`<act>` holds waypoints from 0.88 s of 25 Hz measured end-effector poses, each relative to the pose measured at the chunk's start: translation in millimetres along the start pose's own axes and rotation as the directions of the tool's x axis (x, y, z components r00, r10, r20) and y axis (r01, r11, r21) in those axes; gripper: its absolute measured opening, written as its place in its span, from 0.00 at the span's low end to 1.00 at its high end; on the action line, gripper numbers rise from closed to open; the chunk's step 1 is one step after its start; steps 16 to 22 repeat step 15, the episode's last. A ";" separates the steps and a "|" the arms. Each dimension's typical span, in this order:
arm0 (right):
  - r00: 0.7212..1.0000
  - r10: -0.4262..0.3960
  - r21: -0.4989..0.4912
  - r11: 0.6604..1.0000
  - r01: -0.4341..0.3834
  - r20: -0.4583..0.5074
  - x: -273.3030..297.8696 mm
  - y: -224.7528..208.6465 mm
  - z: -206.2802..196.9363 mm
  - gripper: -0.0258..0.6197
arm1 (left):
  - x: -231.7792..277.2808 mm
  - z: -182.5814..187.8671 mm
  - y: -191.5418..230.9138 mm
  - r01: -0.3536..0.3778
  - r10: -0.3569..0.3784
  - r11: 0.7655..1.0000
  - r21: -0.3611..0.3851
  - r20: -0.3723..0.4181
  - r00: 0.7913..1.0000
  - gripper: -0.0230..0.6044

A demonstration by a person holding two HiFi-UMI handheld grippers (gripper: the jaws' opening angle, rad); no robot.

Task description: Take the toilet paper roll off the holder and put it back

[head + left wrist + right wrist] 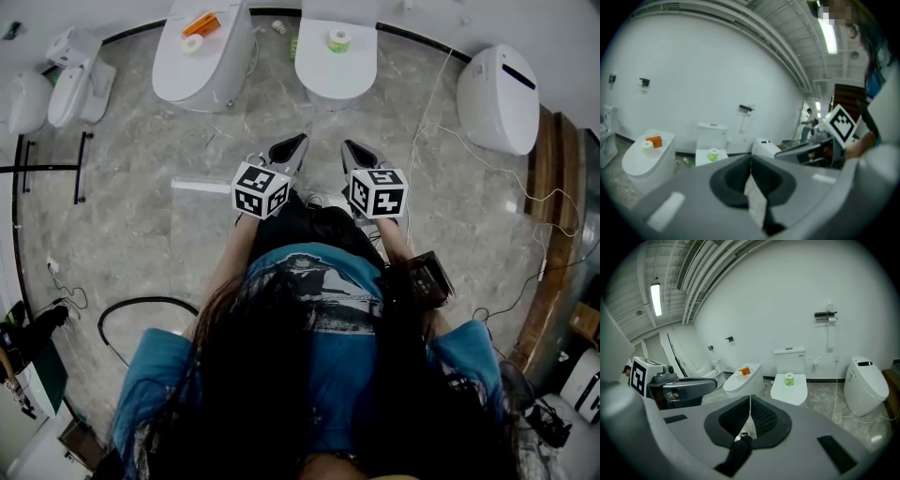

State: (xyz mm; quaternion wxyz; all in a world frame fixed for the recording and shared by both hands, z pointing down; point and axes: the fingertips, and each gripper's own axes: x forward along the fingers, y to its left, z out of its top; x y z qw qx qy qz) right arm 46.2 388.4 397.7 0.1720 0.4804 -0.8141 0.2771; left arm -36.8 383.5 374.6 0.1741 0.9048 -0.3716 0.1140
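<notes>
A person in a blue shirt (319, 300) is standing and holding both tools out in front, side by side and close together. The left gripper (298, 141) is pointing ahead and a little down; its two jaws are pressing together with nothing between them. The right gripper (349, 145) is doing the same; it is closed tight and holding nothing. Each one is carrying a black and white cube on its back.

Under them the grey stone floor (169, 234) is showing. Past the tools three toilets are standing in a row. The left toilet (202, 66) is carrying an orange box (201, 23) and a small white roll (191, 43) on its lid. The middle toilet (336, 66) is carrying the toilet paper roll (338, 39) with a green band; this roll is sitting upright on the closed lid, straight ahead of the grippers and well apart from them. The right toilet (497, 94) is standing off to the side.

Farthest off, the dark holder (825, 314) is sticking out from the white wall (787, 296), above and to the right of the middle toilet. A white strip (829, 336) is hanging down from it; I cannot tell if a roll is sitting on it.
</notes>
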 end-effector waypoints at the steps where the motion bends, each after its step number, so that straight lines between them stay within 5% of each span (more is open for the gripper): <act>1: 1.000 -0.001 -0.003 1.000 0.001 0.000 -0.1 1.1 -0.9 0.07 | -1.2 -0.4 0.2 -0.001 0.001 1.000 0.001 0.001 1.000 0.02; 22: 1.000 -0.006 -0.003 1.000 0.006 -0.002 -3.9 1.6 -8.9 0.08 | -6.0 -2.5 -6.9 -0.002 0.002 1.000 0.003 0.006 1.000 0.02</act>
